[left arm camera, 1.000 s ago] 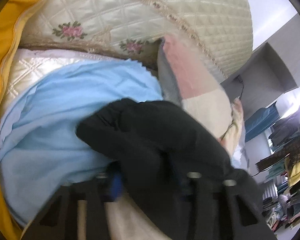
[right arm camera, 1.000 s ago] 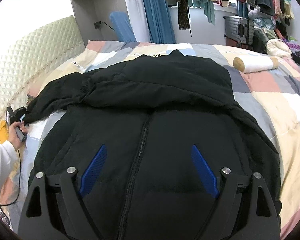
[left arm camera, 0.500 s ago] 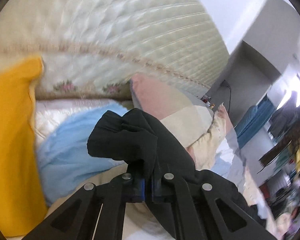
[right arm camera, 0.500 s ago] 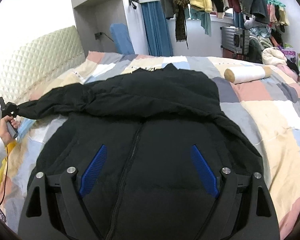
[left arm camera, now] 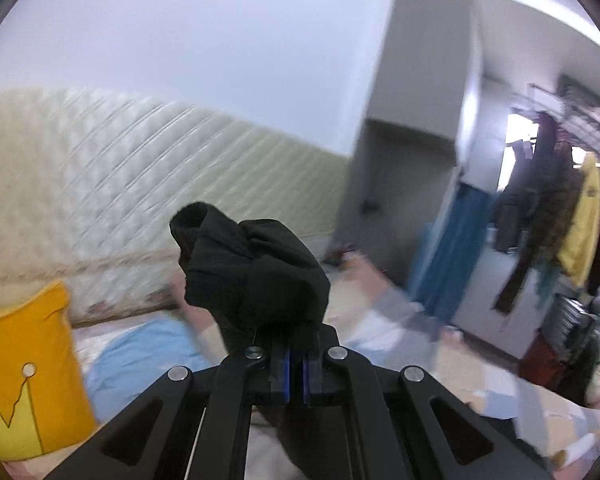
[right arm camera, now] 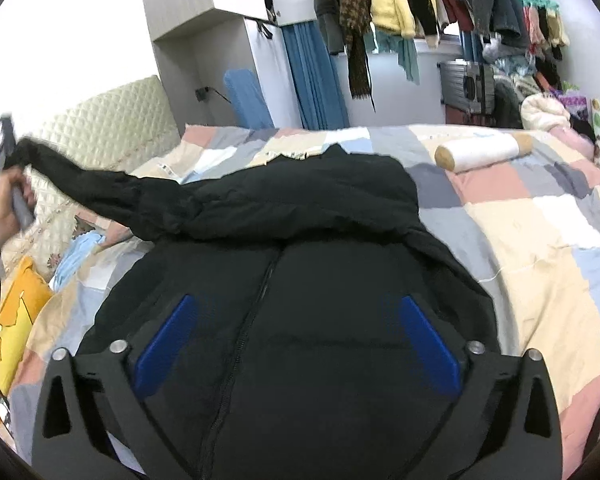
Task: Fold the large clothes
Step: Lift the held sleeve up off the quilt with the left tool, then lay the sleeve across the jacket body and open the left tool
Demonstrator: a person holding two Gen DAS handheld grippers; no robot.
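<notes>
A black padded jacket [right arm camera: 300, 280] lies front-up on the patchwork bed, zipper down its middle. My left gripper [left arm camera: 296, 364] is shut on the end of its sleeve, the cuff [left arm camera: 252, 272] bunched above the jaws. In the right wrist view the left gripper [right arm camera: 4, 160] holds the sleeve [right arm camera: 112, 192] raised off the bed at the far left, stretched out from the jacket. My right gripper [right arm camera: 296, 340] is open and empty, hovering over the jacket's lower front with its blue pads [right arm camera: 168, 340] wide apart.
A quilted cream headboard [right arm camera: 112, 128] stands at the left. A yellow pillow [right arm camera: 8, 320] and a light blue cloth [right arm camera: 76, 256] lie at the bed's left edge. A rolled bolster [right arm camera: 484, 152] lies at the far right. Hanging clothes [right arm camera: 420, 0] and a cabinet [right arm camera: 220, 20] stand behind the bed.
My left gripper has lifted the sleeve cuff up off the bed, and its view has swung from the pillows to the wall. The right gripper has stayed open over the jacket.
</notes>
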